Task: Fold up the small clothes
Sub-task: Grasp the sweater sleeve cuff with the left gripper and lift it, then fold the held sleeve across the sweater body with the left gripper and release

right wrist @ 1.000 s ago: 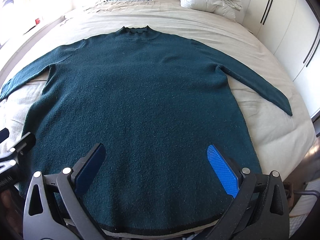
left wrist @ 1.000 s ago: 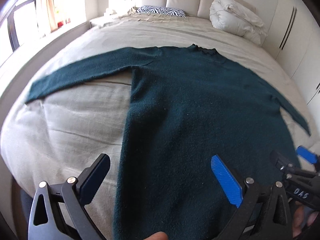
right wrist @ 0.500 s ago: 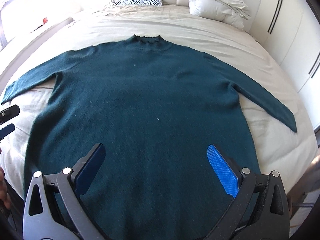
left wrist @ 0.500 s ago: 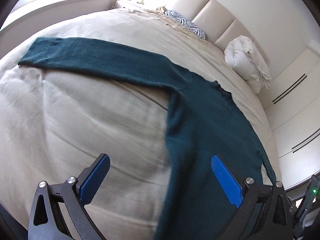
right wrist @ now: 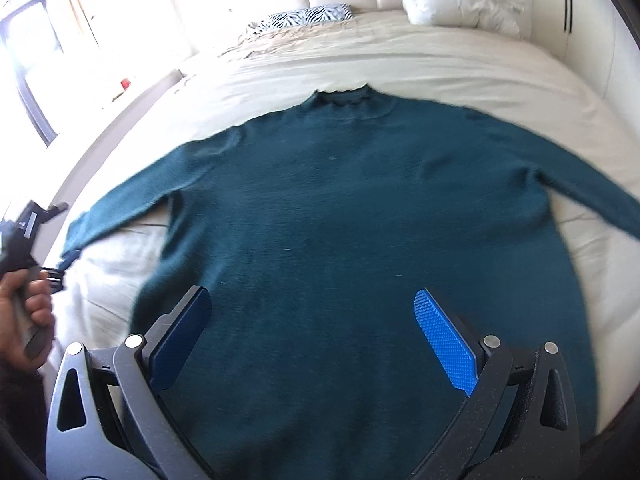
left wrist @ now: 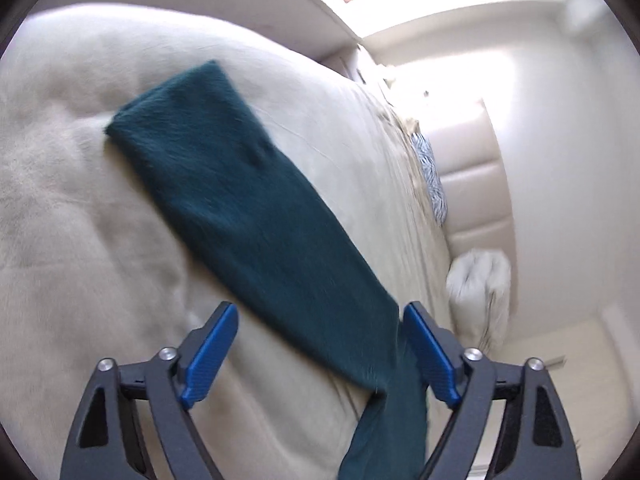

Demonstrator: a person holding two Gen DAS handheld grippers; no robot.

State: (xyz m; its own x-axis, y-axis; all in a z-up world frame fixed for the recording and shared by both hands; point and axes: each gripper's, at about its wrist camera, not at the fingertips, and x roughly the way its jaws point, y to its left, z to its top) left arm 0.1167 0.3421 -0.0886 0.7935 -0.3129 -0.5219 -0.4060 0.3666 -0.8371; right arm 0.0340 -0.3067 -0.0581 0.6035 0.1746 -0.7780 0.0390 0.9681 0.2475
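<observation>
**Colleague:** Where was the garment when you paused?

**Me:** The teal sweater (right wrist: pixel 360 208) lay flat, front up, on the beige bed (right wrist: pixel 400 60), collar toward the headboard and both sleeves spread outward. I had the left gripper (left wrist: pixel 316 352) over the left sleeve (left wrist: pixel 240 200), partway along it and well short of the cuff. Its jaws were closing, with the sleeve lying between them but the pads not yet pressing on the knit.

**Colleague:** And the other tong?

**Me:** The right gripper (right wrist: pixel 312 336) hovered wide over the lower body of the sweater, holding nothing.

**Colleague:** What worried you?

**Me:** Mostly the left side. That view was blurred, so I judged I could close before I was settled and catch only one layer of the sleeve, or a fold of the bedcover with it. Grabbing mid-sleeve, I thought, would also leave the cuff end trailing and fold crooked.

**Colleague:** Anything else?

**Me:** The bed was soft and the knit looked slack. With nothing pinning the body, a pull on the sleeve could have dragged the whole sweater sideways and rumpled it.
</observation>
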